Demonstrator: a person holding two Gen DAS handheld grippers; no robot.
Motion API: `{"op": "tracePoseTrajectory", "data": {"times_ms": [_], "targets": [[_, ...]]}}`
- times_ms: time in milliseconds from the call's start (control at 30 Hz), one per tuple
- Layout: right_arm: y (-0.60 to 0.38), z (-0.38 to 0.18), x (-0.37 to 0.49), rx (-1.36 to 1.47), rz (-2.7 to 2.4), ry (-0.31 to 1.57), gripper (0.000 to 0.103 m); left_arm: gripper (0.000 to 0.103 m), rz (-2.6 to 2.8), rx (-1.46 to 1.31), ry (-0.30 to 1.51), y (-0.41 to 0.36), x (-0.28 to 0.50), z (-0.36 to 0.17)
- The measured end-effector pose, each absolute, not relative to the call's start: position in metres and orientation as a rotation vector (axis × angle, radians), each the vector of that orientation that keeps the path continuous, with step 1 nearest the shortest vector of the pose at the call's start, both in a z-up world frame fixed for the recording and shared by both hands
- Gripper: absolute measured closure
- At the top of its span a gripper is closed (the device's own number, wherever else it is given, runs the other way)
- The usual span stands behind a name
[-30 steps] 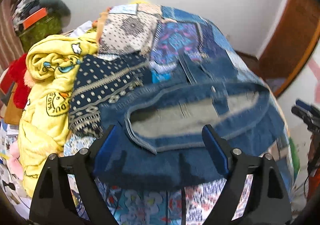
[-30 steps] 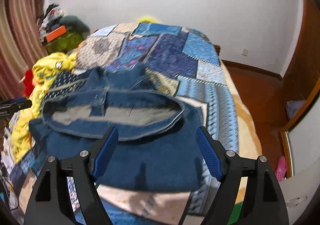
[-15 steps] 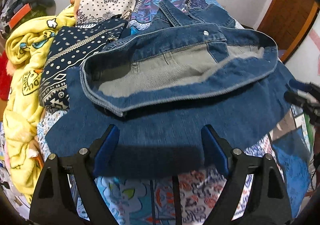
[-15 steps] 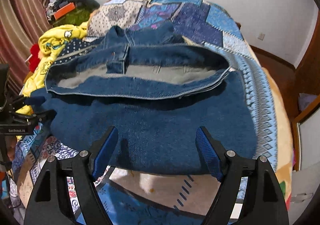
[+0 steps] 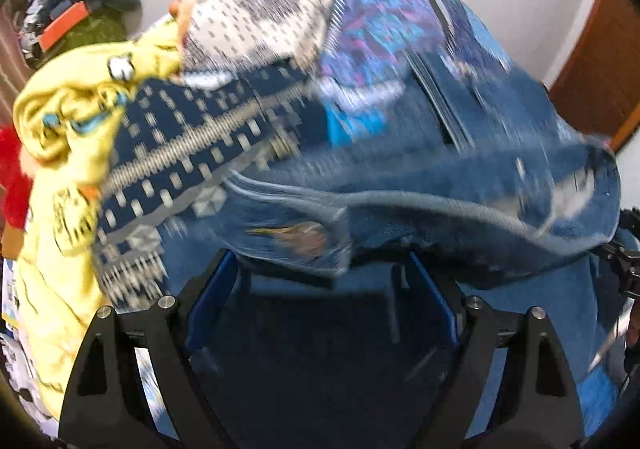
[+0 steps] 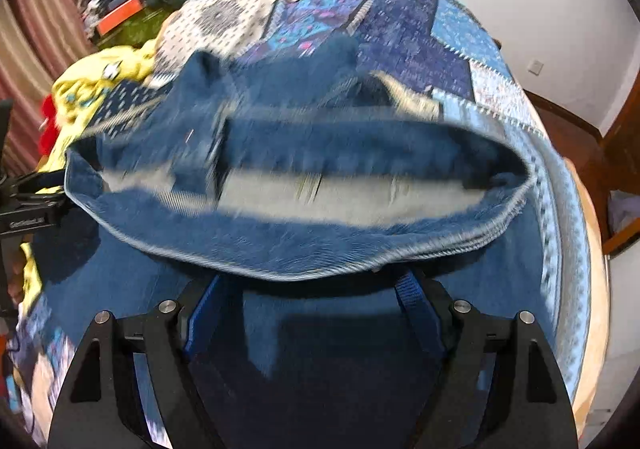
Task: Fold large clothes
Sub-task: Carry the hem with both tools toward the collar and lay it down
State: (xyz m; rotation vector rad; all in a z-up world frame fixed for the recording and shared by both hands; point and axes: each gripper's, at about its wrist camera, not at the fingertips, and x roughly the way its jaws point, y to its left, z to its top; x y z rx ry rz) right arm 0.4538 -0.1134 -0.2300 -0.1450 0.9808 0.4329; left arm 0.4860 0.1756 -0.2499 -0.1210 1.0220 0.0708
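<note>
A blue denim garment (image 6: 320,241) with a pale grey inside lies spread on the patchwork bed cover (image 6: 400,33); it also shows in the left wrist view (image 5: 440,217). Its near hem sits right at both grippers. My left gripper (image 5: 322,289) is open, its blue pads low over the denim's left part. My right gripper (image 6: 310,305) is open, over the denim's right part, fingertips under the fold's edge. Both views are blurred by motion. Neither gripper holds cloth.
A yellow printed garment (image 5: 60,137) and a navy patterned cloth (image 5: 192,153) lie heaped at the bed's left. A red item (image 5: 16,177) sits at the far left. A cluttered green pile (image 6: 128,17) is by the wall. A wooden door (image 5: 600,69) stands at the right.
Both grippers have moved forward and down onto the denim, which now fills the space between the fingers. The jaws stay open. The denim's open edge looks shifted and blurred.
</note>
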Motion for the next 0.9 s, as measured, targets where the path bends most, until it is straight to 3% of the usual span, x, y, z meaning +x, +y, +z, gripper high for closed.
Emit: {"op": "tracePoseTrajectory", "data": {"times_ms": [200,367,633,900], "targets": [[-0.115,-0.212,0.497,-0.090,0.310,0.917,0.025,0.017,0.192,-0.120,0.962,0.208,0.524,-0.225],[-0.126,-0.193,0.490,0.011,0.322,0.876,0.025,0.017,0.167,-0.186,0.923,0.220,0.509,-0.209],[-0.102,-0.188,0.437,-0.067,0.464,0.885,0.025,0.017,-0.026,-0.193,0.988,0.177,0.465,-0.215],[-0.079,-0.222,0.405,-0.187,0.554,0.962,0.025,0.017,-0.145,-0.145,1.097,0.124,0.431,-0.253]]}}
